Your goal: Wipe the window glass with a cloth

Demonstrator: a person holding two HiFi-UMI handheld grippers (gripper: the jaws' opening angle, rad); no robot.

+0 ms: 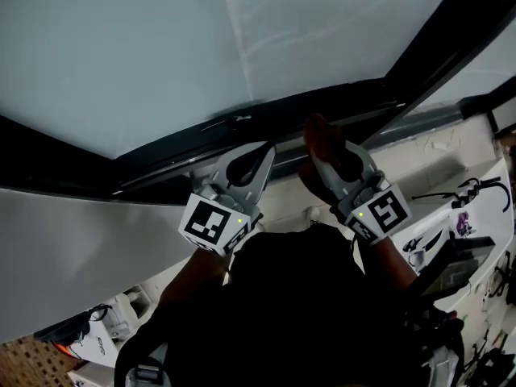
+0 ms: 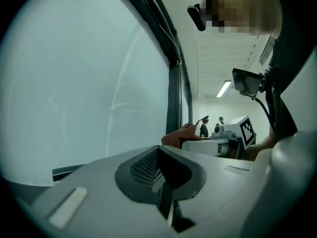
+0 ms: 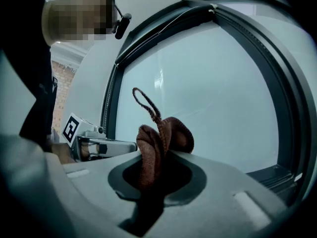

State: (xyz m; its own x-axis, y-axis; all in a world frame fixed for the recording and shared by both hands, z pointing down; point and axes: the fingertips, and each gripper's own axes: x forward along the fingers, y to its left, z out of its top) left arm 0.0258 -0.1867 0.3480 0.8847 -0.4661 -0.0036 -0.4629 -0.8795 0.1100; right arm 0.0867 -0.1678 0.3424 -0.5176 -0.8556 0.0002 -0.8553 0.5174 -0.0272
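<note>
Holding a bunched rust-brown cloth in closed jaws, the right gripper sits low by the dark window frame, near the large pale window glass, with the cloth's loop standing up before the pane; contact with the glass cannot be told. Left gripper: just left of it, jaws together, nothing between them. Step judged: cloth in hand, wiping barely begun or not yet; next move calls for pressing the cloth flat against the glass and sweeping across it with steady contact.
</note>
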